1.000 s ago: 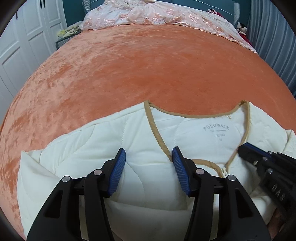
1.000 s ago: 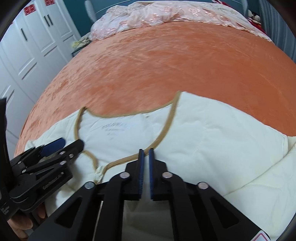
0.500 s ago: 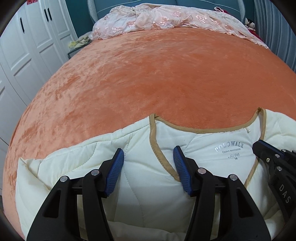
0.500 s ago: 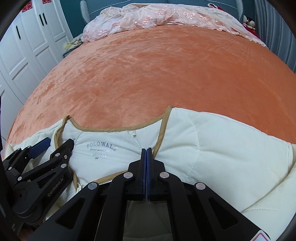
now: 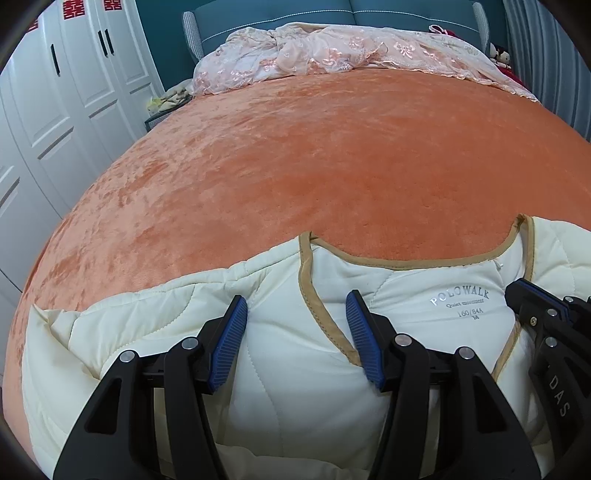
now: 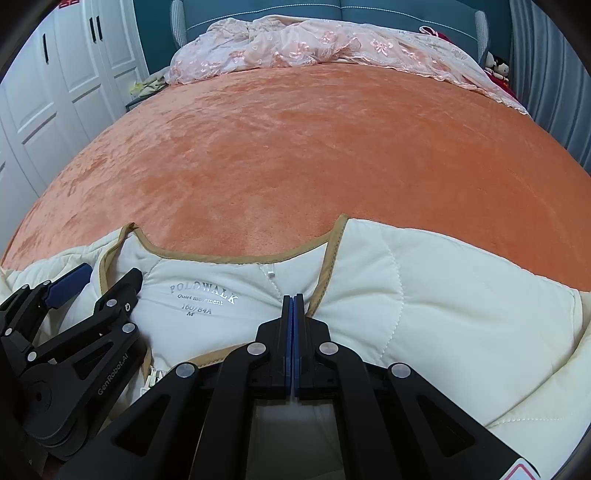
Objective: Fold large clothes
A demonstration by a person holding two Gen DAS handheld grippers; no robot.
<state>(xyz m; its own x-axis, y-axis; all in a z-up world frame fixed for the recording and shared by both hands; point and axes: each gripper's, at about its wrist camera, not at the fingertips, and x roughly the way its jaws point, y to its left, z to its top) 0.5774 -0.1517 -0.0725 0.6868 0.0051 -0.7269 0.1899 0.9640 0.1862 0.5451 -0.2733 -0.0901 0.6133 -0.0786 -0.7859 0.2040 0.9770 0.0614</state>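
**Cream jacket at the near edge of the bed, more of the room in view than a second ago**

Both wrist views now take in more of the far side than a second ago: the teal headboard (image 5: 354, 14) shows in full, and the jacket (image 5: 295, 369) sits lower in each picture. In the right wrist view the printing inside the collar, partly masked before, reads clearly.

The cream quilted jacket with tan trim lies open-necked on the near edge of the orange bedspread (image 5: 332, 158). Inside the neck is printed "POLOWALK", a smaller line that seems to read "Quiet movement", then "160/84A" and "M".

The left gripper (image 5: 296, 343) stands partly open over the jacket's left front panel, quilted cloth bulging between its blue pads; whether the pads press on it I cannot tell. The right gripper (image 6: 293, 332) has its jaws shut tight beside the trim, nothing visibly caught between them. Its body reads "DAS"; the left one reads "GenRobot.AI".

A pink lace cover (image 6: 314, 44) lies by the headboard, white wardrobe doors (image 5: 74, 92) at the left.
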